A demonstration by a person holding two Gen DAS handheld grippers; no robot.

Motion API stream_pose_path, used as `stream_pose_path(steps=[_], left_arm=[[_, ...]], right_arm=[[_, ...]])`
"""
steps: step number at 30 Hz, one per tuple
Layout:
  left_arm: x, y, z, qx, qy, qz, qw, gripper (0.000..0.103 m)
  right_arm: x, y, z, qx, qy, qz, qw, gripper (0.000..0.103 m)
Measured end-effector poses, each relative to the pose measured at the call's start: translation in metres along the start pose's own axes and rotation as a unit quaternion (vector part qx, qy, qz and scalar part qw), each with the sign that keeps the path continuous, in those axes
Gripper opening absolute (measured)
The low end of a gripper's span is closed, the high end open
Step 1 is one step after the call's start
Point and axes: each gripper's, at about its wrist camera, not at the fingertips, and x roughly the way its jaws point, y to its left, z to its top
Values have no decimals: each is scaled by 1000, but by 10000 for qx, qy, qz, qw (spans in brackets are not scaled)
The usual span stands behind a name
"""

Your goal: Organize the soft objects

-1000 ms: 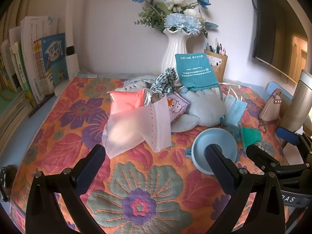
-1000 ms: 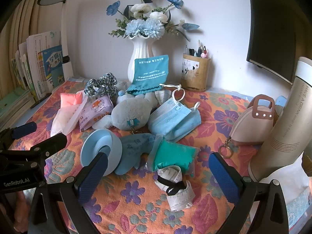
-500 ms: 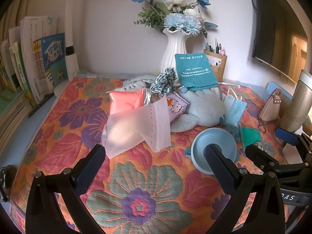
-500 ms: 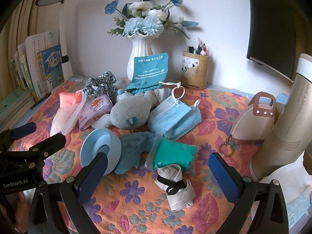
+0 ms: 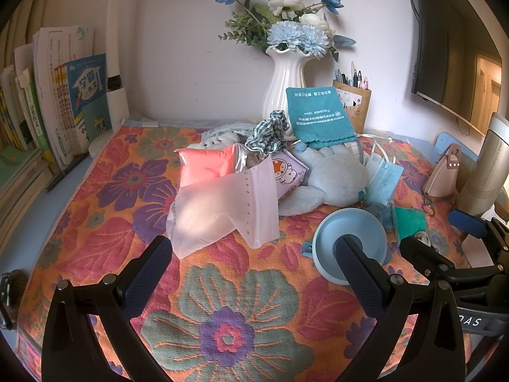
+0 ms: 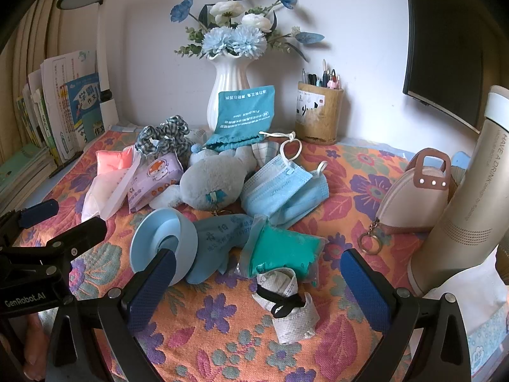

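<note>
Soft things lie heaped mid-table on a flowered cloth: a frosted plastic bag over a pink pack, a grey-blue plush toy, blue face masks, a checked scrunchie, a purple tissue pack, a teal pouch and a green bagged pack. A white lace band rests just ahead of my right gripper, which is open and empty. My left gripper is open too, short of the frosted bag. A blue ring-shaped dish sits between both grippers.
A white vase of blue flowers and a pen holder stand at the back wall. Books and a lamp post line the left. A beige coin purse and a tall bottle stand right.
The right wrist view has eased slightly closer to the pile. The left gripper and all objects stay as they were.
</note>
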Motion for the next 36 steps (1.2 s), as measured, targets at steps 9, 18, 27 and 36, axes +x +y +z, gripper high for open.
stream_pose_path(steps=[9, 18, 27, 36], left_arm=[[0, 0, 0, -6, -10, 6, 10000, 102], [-1, 0, 0, -22, -8, -13, 10000, 102], [-1, 0, 0, -15, -12, -14, 10000, 102], [-18, -25, 2, 495, -27, -657, 9966, 102]], right_arm=[[3, -3, 0, 66, 56, 39, 10000, 103], [3, -1, 0, 14, 36, 11, 10000, 103], [3, -1, 0, 20, 30, 8, 10000, 103], [-13, -27, -4, 379, -97, -49, 9992, 103]])
